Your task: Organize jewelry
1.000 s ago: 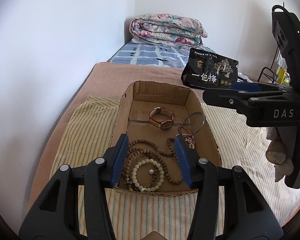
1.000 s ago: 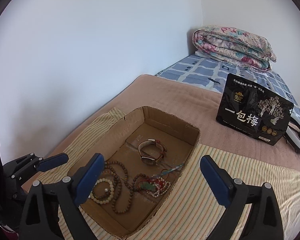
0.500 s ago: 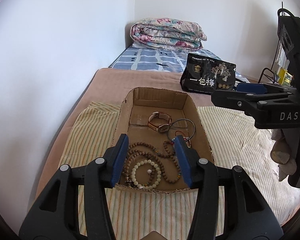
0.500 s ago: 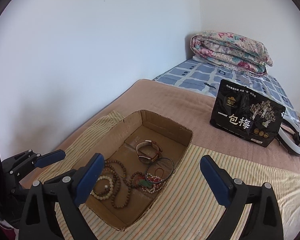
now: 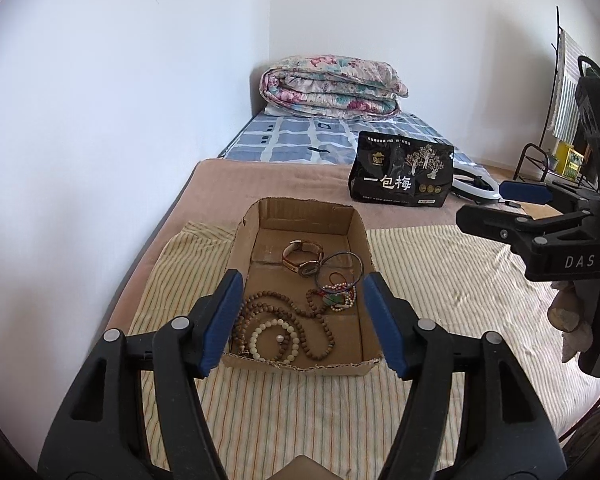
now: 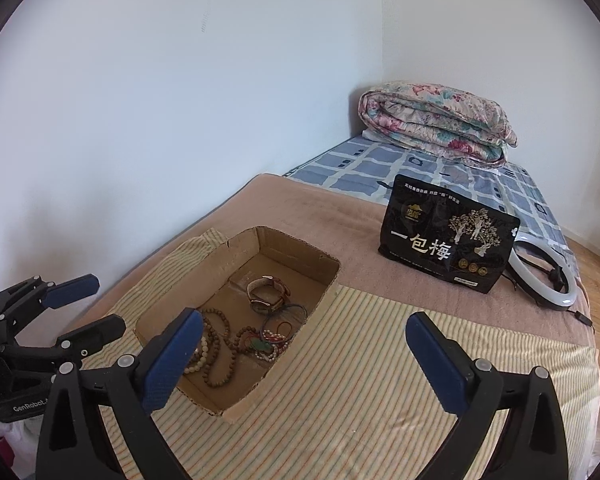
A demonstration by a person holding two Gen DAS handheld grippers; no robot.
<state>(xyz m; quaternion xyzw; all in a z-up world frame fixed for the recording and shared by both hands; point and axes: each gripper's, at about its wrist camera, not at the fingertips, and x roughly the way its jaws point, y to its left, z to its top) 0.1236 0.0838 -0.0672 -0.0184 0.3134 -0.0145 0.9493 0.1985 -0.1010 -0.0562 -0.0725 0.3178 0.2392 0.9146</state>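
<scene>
jaws of left gripper [image 5: 302,322] just widened, empty, above near edge of cardboard box [image 5: 364,236] holding beads [image 5: 284,320] and watch [image 5: 304,258]; right gripper [image 6: 300,356] wide apart, empty, beside box over striped cloth [image 6: 380,380].

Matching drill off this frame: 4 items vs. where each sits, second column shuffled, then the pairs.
Items:
1. watch
2. black bag
3. quilt
4. ring light

Places:
A. folded at the far end of the bed, in the corner
B. lying flat just behind the black bag
C. inside the cardboard box, toward its far end
D. standing upright on the brown blanket, beyond the box

Pairs: 1-C, 2-D, 3-A, 4-B
</scene>
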